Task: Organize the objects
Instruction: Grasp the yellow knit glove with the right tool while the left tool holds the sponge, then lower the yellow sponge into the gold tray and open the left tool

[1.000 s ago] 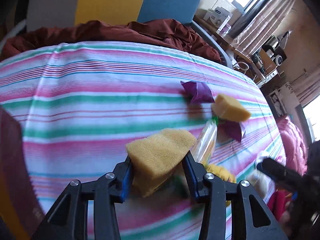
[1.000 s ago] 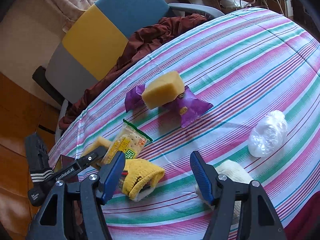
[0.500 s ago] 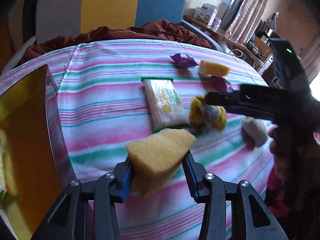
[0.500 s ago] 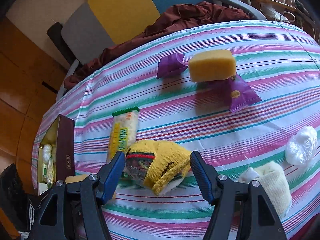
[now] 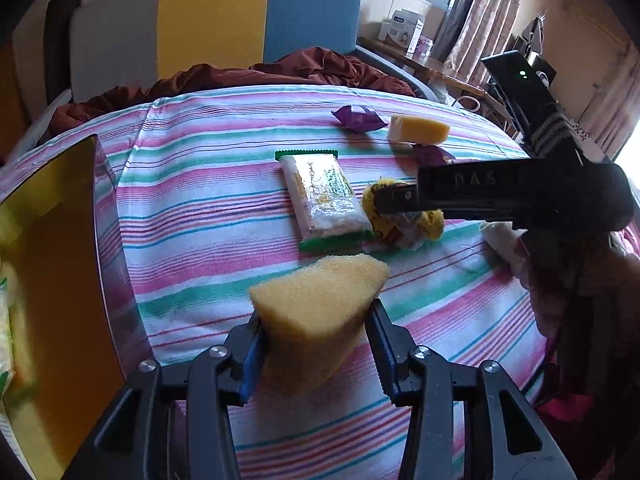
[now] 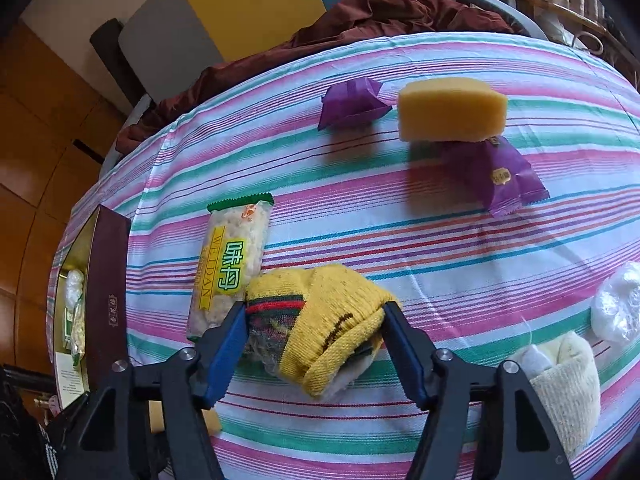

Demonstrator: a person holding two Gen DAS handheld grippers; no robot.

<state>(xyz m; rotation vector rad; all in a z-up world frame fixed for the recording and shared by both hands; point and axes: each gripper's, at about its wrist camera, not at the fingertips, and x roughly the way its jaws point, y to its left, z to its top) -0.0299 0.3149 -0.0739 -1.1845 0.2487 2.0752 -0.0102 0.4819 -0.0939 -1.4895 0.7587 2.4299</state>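
My left gripper [image 5: 316, 332] is shut on a yellow wedge of sponge [image 5: 316, 296], held above the striped tablecloth [image 5: 208, 208] beside an open box [image 5: 52, 260] with a gold lining at the left. My right gripper [image 6: 314, 316] is down over a rolled yellow knitted sock [image 6: 332, 320] that lies on the cloth. Its jaws are closing, and both blue pads touch the sock's sides. In the left wrist view, the right gripper [image 5: 400, 200] reaches in from the right onto the same sock [image 5: 432, 222].
A cracker packet [image 6: 232, 268] lies just left of the sock. Farther back are a yellow sponge block [image 6: 452, 110] and two purple wrappers [image 6: 352, 102] [image 6: 496, 172]. A cream sock [image 6: 564, 376] and a white plastic bag [image 6: 618, 304] lie at the right. The dark red box [image 6: 110, 280] holds packets.
My left gripper has swung left with the sponge, bringing the box into view. My right gripper has come down around the yellow sock and its jaws have narrowed onto it.
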